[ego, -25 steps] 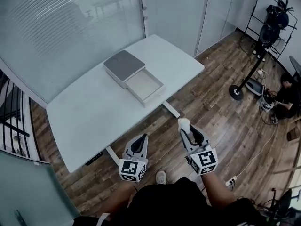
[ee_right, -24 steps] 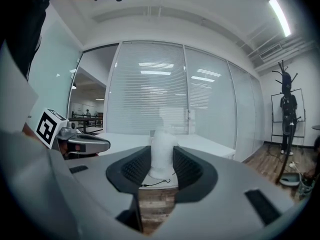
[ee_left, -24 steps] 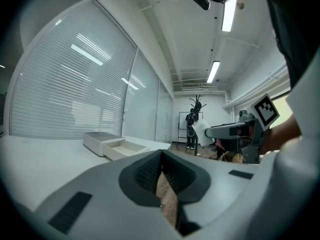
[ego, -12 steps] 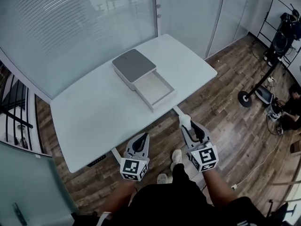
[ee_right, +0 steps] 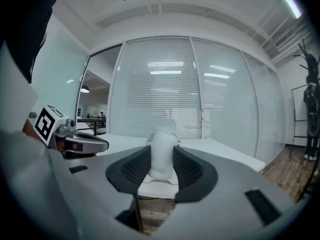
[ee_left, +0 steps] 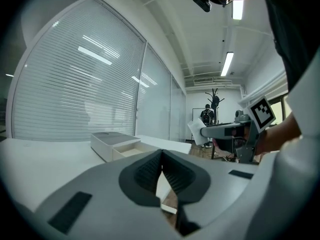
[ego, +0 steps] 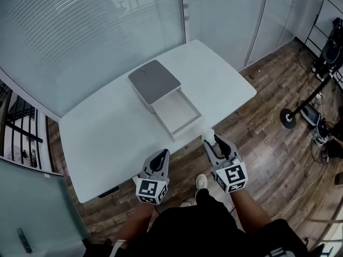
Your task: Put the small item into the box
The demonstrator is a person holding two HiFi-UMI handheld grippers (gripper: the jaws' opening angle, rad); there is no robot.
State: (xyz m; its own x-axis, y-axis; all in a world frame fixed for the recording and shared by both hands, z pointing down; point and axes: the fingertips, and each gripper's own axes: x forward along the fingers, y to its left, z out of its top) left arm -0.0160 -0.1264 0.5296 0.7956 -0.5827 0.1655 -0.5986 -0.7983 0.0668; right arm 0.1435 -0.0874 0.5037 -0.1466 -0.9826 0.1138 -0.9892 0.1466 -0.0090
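Note:
A white box with a grey lid (ego: 154,83) sits on the white table (ego: 107,133), its drawer (ego: 177,113) pulled out toward me and showing an empty inside. My right gripper (ego: 210,140) is shut on a small white item (ee_right: 161,152), held just off the table's near edge below the drawer. In the right gripper view the item stands upright between the two black pads. My left gripper (ego: 159,158) hovers at the table's near edge, jaws shut with nothing between them. The box (ee_left: 114,144) lies ahead in the left gripper view.
A wall of glass with blinds (ego: 80,31) runs behind the table. Wooden floor (ego: 268,143) lies to the right, with a round-based stand (ego: 292,116) and equipment further right. My shoe (ego: 201,182) is on the floor below the grippers.
The view has closed in on the table: the box and drawer now lie nearer both grippers. The right gripper keeps its hold on the white item; the left stays shut.

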